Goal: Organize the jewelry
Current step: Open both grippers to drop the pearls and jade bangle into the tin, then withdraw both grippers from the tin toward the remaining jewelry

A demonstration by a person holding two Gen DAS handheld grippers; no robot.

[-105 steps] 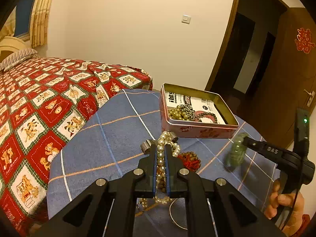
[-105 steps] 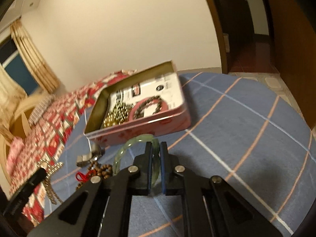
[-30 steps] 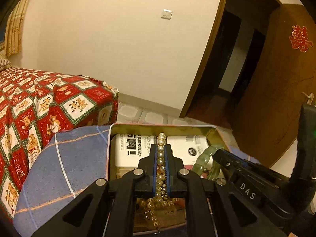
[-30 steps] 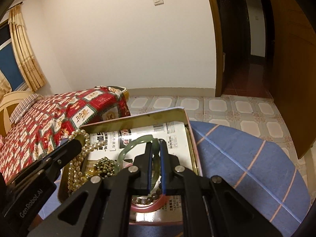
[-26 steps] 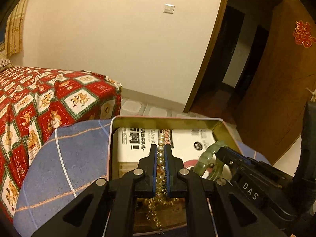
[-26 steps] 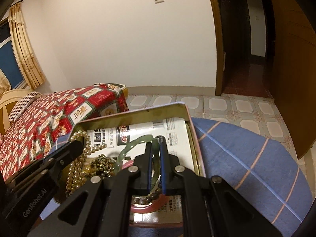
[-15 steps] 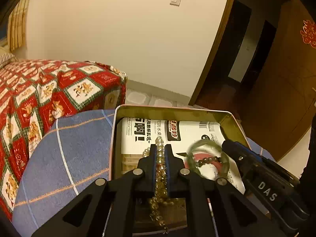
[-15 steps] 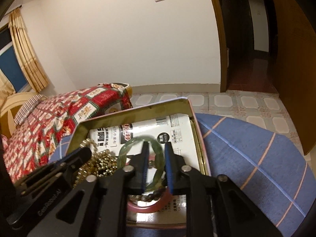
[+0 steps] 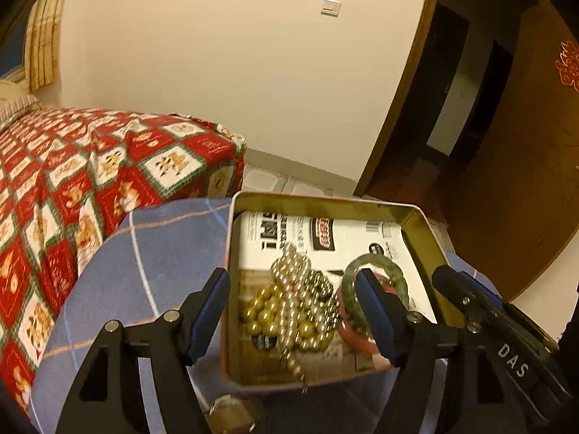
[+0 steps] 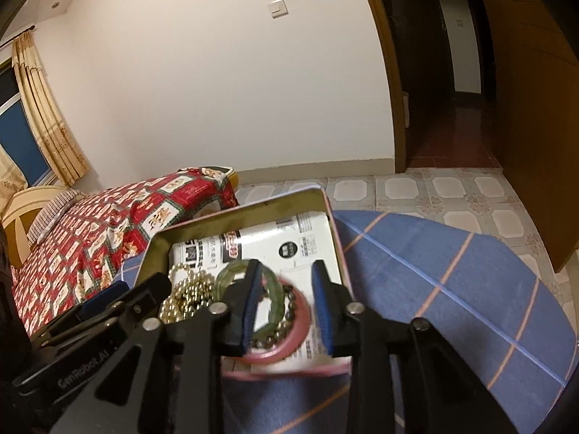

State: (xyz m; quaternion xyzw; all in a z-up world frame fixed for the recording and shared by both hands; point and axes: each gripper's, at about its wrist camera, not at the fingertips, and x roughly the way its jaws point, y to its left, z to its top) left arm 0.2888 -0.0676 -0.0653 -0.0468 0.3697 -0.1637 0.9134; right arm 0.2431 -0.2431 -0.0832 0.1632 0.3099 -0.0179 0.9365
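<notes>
- Writing: we are reading "DAS" on the right gripper [image 10: 286,300] body and "GenRobot.AI" on the left gripper [image 9: 293,311]; the print on the tin's [image 9: 325,202] paper liner is too small to read.
- Left gripper: its jaws have just been opening and are standing wide, gripping nothing; the pearl necklace [image 9: 295,289] is lying in the tin's near left corner, between them.
- Right gripper: its jaws have just been opening, pads clear of the green bangle [image 10: 269,311], which is lying in the tin's near right part, partly between them.

White letters "DAS" stand on the right tool [image 9: 456,289], at the lower right of the left wrist view. "GenRobot.AI" stands on the left tool [image 10: 119,296], at the lower left of the right wrist view. The printed paper [image 9: 362,231] in the tin has words too blurry to read.
</notes>
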